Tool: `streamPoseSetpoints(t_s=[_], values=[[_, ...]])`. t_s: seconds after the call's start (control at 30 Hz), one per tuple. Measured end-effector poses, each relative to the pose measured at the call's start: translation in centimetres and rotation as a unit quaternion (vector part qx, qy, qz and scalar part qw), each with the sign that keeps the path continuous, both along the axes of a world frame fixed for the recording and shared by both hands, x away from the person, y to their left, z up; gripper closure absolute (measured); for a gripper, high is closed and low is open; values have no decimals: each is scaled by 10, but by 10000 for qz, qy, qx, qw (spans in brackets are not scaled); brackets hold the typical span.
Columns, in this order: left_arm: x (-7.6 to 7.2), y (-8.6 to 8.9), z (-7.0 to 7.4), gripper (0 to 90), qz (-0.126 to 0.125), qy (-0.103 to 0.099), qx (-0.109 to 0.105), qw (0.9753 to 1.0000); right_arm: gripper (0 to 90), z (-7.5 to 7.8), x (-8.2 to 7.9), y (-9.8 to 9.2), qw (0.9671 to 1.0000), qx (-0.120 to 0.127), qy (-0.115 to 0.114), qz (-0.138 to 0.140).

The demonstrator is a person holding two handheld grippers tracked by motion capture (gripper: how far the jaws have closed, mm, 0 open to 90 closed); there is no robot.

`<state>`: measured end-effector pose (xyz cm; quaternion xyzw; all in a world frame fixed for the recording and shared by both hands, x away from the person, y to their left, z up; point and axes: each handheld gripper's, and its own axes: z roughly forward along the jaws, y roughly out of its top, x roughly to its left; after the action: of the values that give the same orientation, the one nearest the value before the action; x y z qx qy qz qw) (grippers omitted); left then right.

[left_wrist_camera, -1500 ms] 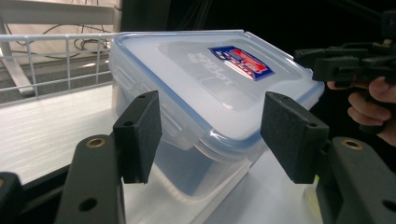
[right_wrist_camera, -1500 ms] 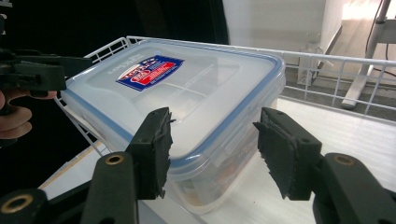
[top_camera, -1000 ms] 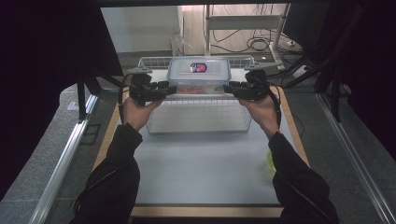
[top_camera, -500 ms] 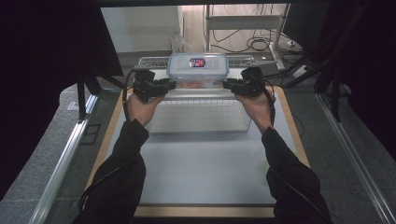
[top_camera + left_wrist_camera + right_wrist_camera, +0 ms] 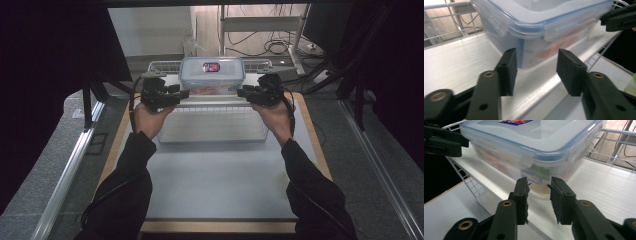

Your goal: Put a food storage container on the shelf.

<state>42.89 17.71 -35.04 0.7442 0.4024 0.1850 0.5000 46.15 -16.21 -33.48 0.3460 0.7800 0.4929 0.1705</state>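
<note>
A clear plastic food box (image 5: 212,75) with a blue-sealed lid and a red label rests on the white upper shelf (image 5: 215,100) of a wire rack at the table's far side. My left gripper (image 5: 181,93) is at the box's left end and my right gripper (image 5: 242,92) at its right end. In the left gripper view the jaws of the left gripper (image 5: 536,66) stand wide apart, just short of a corner of the box (image 5: 541,22). The right gripper (image 5: 539,188) has a narrower gap, with nothing in it, facing the box (image 5: 531,145).
The rack's lower wire shelf (image 5: 212,125) sits in front of the hands. A grey mat (image 5: 215,180) with a wooden border covers the near table. Dark stands flank both sides, and cables lie on the floor behind the rack.
Both hands have reached slightly farther from the person, and the box has shifted a little toward the back of the rack's top shelf.
</note>
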Motion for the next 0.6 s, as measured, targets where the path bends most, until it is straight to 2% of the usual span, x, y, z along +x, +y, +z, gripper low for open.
streamPoseSetpoints(t_s=[0.17, 0.23, 0.37, 0.6], values=[[-15, -2, -3, 388, -224, -40, 32, 9997, 561, 0, -11, 4, 9999, -69, -51, 125], [-21, -3, -5, 326, -280, -43, 58, 9996, 518, 0, -16, 5, 9997, -143, -118, 160], [-35, -5, -11, 271, -327, -90, 184, 9993, 437, -4, -25, 4, 9992, -230, -238, 239], [-55, -10, -23, 175, -535, -66, 354, 9979, 343, -10, -36, -4, 9991, -179, -224, 326]])
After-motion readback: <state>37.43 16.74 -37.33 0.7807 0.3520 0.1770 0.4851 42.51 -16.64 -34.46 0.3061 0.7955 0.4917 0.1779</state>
